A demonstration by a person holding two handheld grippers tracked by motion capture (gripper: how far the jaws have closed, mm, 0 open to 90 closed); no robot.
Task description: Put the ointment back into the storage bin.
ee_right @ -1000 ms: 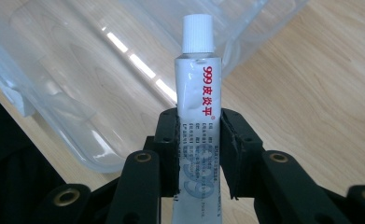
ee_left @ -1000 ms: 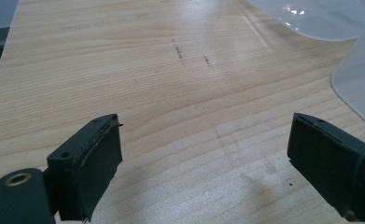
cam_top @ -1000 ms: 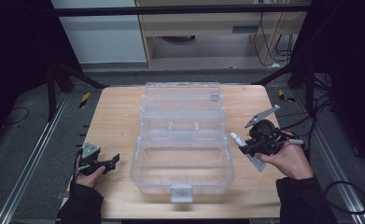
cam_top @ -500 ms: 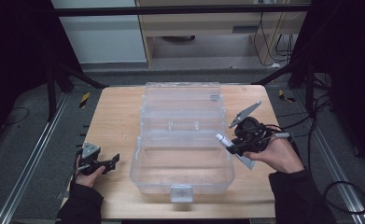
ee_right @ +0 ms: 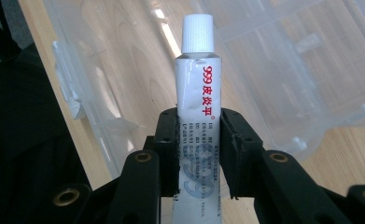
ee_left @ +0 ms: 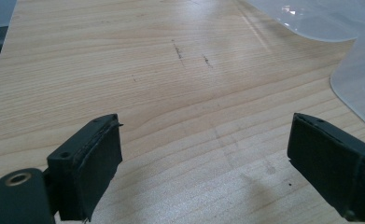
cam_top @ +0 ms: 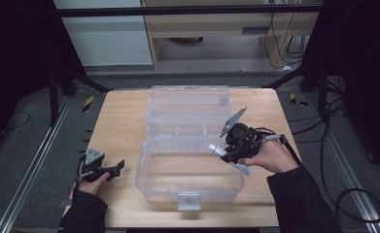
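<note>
Wooden table [cam_top: 124, 121] w/ a clear plastic storage box [cam_top: 187, 145] lying open at its centre, lid flat toward the far edge, base w/ front latch toward the person. Right gripper [cam_top: 225, 154] is held over the box's right side, approx above the right wall of the base; its jaws are clamped on a white ointment tube [cam_top: 216, 150] w/ a white ribbed cap, tube pointing left over the box interior. In the right gripper view the tube [ee_right: 198, 93] stands up between the 2 black jaws, gripped about mid-body, red print "999" plus characters down its side, cap clear above the jaw tips; the clear box [ee_right: 287, 60] sits behind and below it, not touching the tube as far as can be seen. Right hand [cam_top: 270, 156] wraps the grip, cable trailing off right. Left gripper [cam_top: 118, 167] rests low near the table's front-left corner, well apart from the box, held by the left hand [cam_top: 91, 183]. In the left gripper view its jaws stand wide apart w/ bare wood between them, box edge [ee_left: 357, 84] at far right.
</note>
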